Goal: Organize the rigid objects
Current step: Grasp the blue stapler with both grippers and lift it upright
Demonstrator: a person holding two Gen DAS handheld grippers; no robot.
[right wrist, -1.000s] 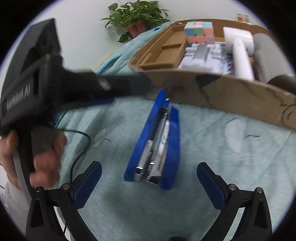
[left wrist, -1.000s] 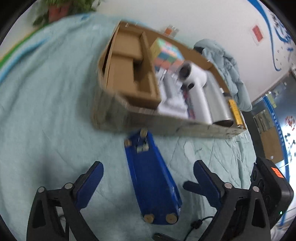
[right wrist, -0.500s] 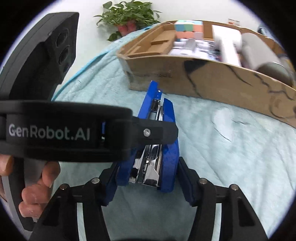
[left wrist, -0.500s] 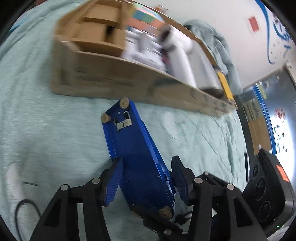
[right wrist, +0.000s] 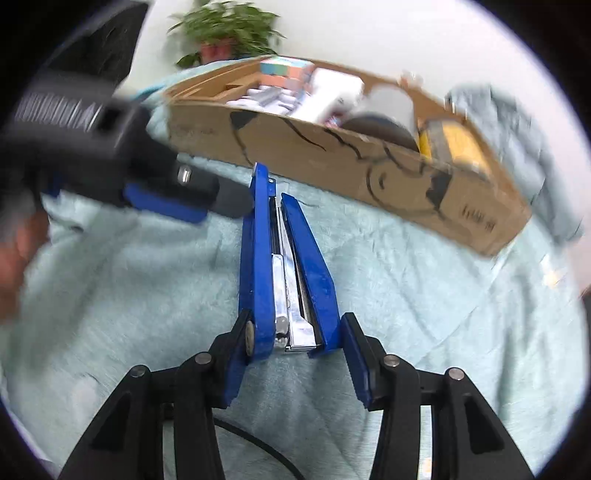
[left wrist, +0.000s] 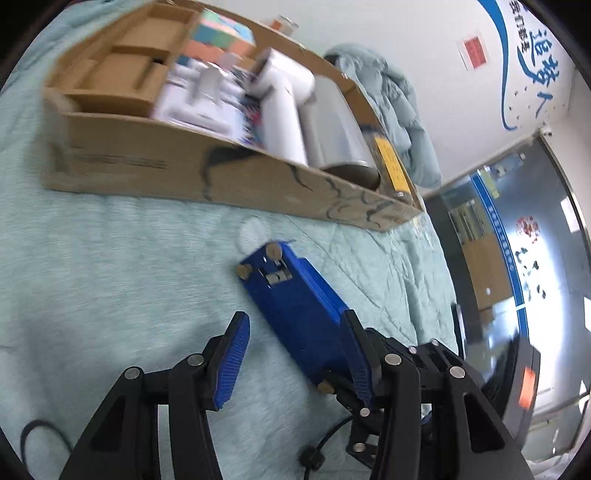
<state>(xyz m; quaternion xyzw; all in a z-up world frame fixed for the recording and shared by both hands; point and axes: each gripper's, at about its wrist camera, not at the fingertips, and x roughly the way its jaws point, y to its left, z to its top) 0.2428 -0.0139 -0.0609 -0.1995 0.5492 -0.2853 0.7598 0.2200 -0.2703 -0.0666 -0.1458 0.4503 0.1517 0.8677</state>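
Note:
A blue stapler (left wrist: 295, 295) lies on its side on a pale teal blanket, just in front of a long cardboard box (left wrist: 147, 162). My left gripper (left wrist: 295, 317) straddles the stapler and its jaws are closing. Its right finger (left wrist: 356, 354) lies against the stapler, while its left finger (left wrist: 232, 354) stands clear of it. My right gripper (right wrist: 295, 321) holds the open near end of the stapler (right wrist: 258, 258), both pads against its blue sides, jaws still closing. The blurred left gripper (right wrist: 162, 199) reaches the stapler's far end.
The box (right wrist: 332, 155) holds a white handheld device (left wrist: 284, 96), a silver cylinder (left wrist: 332, 129), a pastel cube (left wrist: 221, 37) and a yellow item (left wrist: 388, 162). A bunched quilt (left wrist: 388, 85) lies behind it, a potted plant (right wrist: 225, 33) at the wall. A black cable (left wrist: 321, 443) trails near me.
Both grippers went from wide open to narrow. The right one came forward and closed around the stapler's near end. In the left view the stapler slid rightward, against the right finger.

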